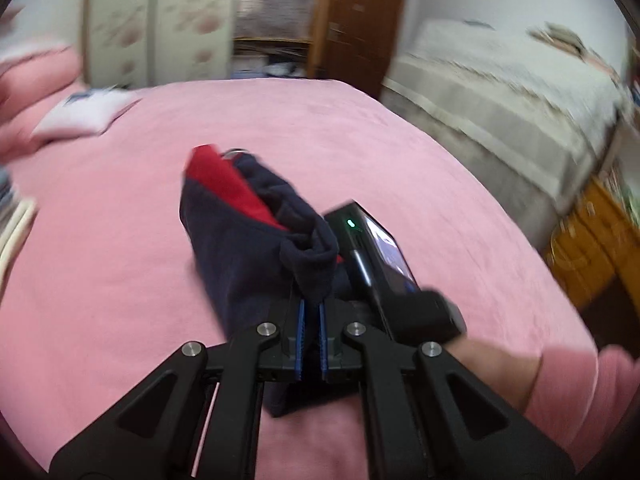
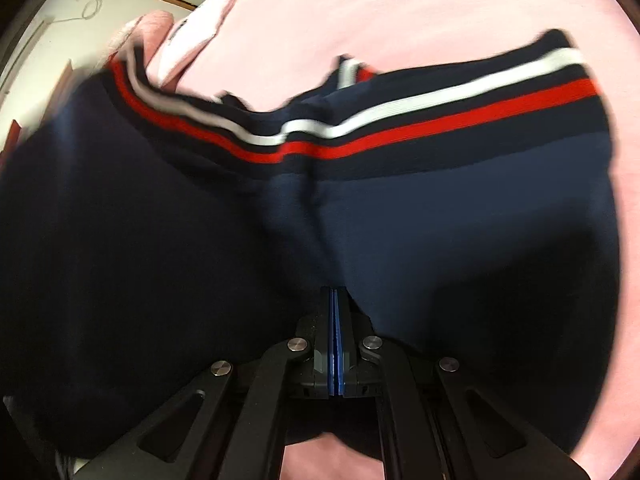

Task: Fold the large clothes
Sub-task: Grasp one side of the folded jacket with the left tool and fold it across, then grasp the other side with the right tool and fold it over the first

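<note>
A navy garment (image 1: 240, 248) with a red panel (image 1: 228, 184) hangs bunched above the pink bed (image 1: 360, 152). My left gripper (image 1: 313, 304) is shut on a fold of its navy cloth. In the right wrist view the same garment (image 2: 400, 216) fills the frame, with a white and red striped band (image 2: 400, 128) across its far edge. My right gripper (image 2: 335, 300) is shut on the navy cloth near its middle. The right gripper's body (image 1: 384, 256) and the hand holding it show just right of the left gripper.
A white folded item (image 1: 84, 114) lies at the bed's far left. A second bed with a pale cover (image 1: 520, 92) stands to the right, a wooden wardrobe (image 1: 360, 20) behind, and a yellow crate (image 1: 592, 248) on the floor at right.
</note>
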The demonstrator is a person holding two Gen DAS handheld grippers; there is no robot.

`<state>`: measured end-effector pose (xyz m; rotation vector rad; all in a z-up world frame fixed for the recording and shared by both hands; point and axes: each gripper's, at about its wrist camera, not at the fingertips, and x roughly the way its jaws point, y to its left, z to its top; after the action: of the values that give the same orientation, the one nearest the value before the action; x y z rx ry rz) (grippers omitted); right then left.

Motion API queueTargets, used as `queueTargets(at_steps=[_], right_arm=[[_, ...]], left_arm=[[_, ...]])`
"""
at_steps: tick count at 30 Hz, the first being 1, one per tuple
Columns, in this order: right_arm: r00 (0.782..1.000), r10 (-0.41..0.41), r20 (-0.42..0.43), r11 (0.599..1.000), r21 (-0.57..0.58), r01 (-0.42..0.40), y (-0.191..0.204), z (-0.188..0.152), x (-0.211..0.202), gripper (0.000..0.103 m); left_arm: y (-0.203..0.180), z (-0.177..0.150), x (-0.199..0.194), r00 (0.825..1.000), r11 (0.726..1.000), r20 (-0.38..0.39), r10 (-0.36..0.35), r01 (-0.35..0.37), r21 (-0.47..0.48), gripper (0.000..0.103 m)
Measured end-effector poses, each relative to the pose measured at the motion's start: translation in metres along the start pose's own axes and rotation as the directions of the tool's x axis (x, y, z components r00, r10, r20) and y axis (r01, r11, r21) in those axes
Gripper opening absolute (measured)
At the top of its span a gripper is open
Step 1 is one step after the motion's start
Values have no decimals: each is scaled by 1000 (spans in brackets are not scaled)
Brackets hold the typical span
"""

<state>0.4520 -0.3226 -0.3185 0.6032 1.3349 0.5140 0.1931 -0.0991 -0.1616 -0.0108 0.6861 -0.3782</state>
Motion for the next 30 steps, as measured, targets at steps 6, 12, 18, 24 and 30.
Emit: queueTargets(at_steps=[6, 12, 18, 24, 30], right_arm=[[997, 34, 69, 999, 16, -35, -38, 2, -52, 0], [989, -11, 146, 995, 98, -3, -83, 8, -106, 1], [987, 12, 163, 996, 85, -26, -73, 27, -131, 4], [994, 45, 96, 999, 14, -46, -25, 42, -105, 45], [997, -38, 74, 998, -46, 41, -2, 43, -62, 27]], left_arm=[[-25, -1, 36, 994, 996, -105, -42, 50, 76, 3], [-67, -29, 104, 950, 975, -310, -42, 108, 197, 5], [-94, -46, 130, 897, 966, -440, -43, 150, 211, 66], [-93, -42, 118, 897, 976, -443, 0, 97, 196, 68], [-49, -36, 121, 899, 992, -427, 98, -55, 113, 68]])
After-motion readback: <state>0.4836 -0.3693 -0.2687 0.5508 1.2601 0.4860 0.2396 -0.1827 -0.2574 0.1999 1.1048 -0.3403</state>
